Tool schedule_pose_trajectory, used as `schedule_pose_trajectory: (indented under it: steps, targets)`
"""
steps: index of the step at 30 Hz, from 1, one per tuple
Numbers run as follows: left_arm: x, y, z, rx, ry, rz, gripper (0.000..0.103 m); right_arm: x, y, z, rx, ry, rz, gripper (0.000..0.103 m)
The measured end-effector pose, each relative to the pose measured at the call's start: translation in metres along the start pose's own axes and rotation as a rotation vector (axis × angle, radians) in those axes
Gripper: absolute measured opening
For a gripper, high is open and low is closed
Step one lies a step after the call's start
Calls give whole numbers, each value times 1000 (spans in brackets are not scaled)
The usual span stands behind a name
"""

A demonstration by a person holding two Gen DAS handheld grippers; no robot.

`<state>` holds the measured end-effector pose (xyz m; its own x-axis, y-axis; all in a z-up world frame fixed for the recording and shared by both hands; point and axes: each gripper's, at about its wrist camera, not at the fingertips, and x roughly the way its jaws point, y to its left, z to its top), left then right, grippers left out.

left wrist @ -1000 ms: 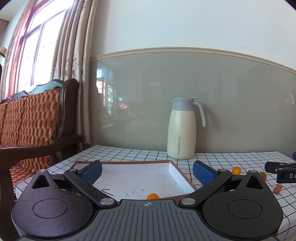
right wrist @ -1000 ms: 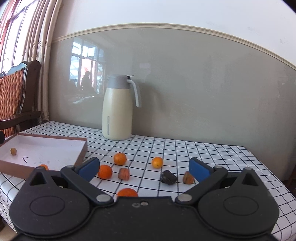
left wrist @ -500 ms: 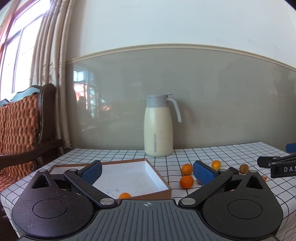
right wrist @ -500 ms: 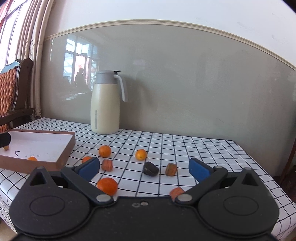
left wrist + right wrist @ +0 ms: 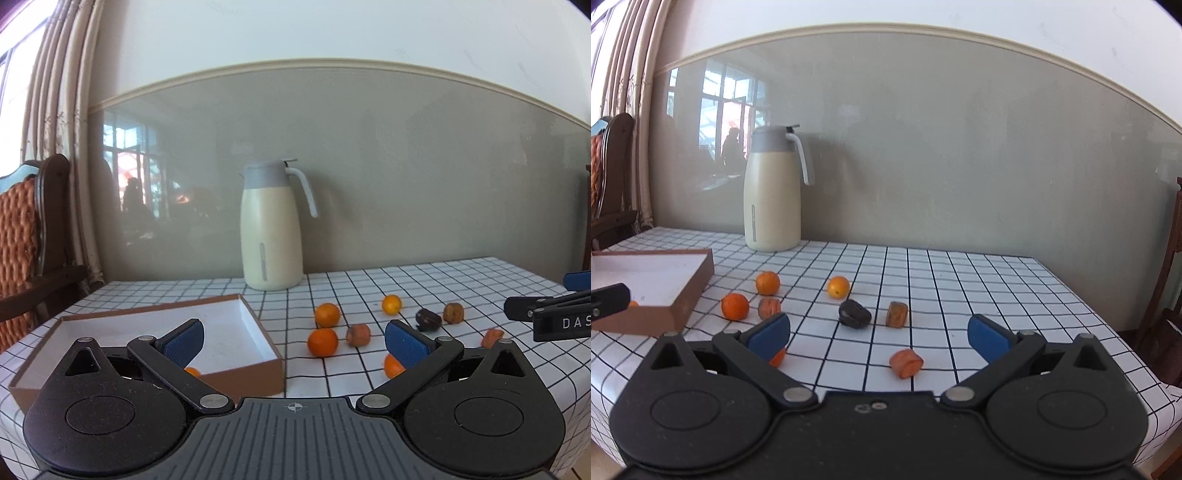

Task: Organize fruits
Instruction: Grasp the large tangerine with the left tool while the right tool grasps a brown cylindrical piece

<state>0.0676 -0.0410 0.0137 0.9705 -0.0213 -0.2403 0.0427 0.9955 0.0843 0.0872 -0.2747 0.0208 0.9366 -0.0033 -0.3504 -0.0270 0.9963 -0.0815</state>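
Right hand-held gripper (image 5: 877, 334): spread wide, empty | slice (image 5: 906, 363) on surface (image 5: 997, 280) at 12 o'clock between pads, right nearer | left hand-held gripper (image 5: 293, 338): spread, empty | box (image 5: 273, 363) at 10 o'clock holds 1 orange (image 5: 192, 371)

White letters "DAS", cut off at the picture's edge, stand on the black body of the right gripper (image 5: 554, 317).

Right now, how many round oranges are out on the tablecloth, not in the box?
4: one by the box, one behind it, one mid-table, one half hidden behind the right gripper's left finger. More may be hidden.
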Motion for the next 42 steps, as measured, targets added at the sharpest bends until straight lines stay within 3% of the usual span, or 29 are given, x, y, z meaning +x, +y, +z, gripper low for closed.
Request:
schedule_pose_trajectory:
  steps: [7,9,12,15,28,33,36,39,42]
  targets:
    - [17,-19,-6,0,28,-45,103,19,-6,-12,-7,42,-14,93]
    - [22,-27,-7,18,29,-56,103,25,-8,-11,-16,63,-18,87]
    - [31,-40,-9,60,30,-85,103,26,-13,-13,-8,43,-19,86]
    - [40,-51,-11,96,45,-104,103,40,-18,-20,-1,84,-30,84]
    - [79,-66,-20,83,134,-133,103,67,-18,-23,-9,91,-32,80]
    - [91,-74,-23,87,163,-139,103,85,-21,-24,10,156,-25,70]
    - [98,-76,-24,81,186,-138,85,89,-20,-23,7,164,-26,67]
    - [106,-77,-25,56,208,-140,85,93,-20,-21,16,171,-21,64]
    - [109,-77,-26,38,222,-148,84,98,-20,-21,23,190,-16,51]
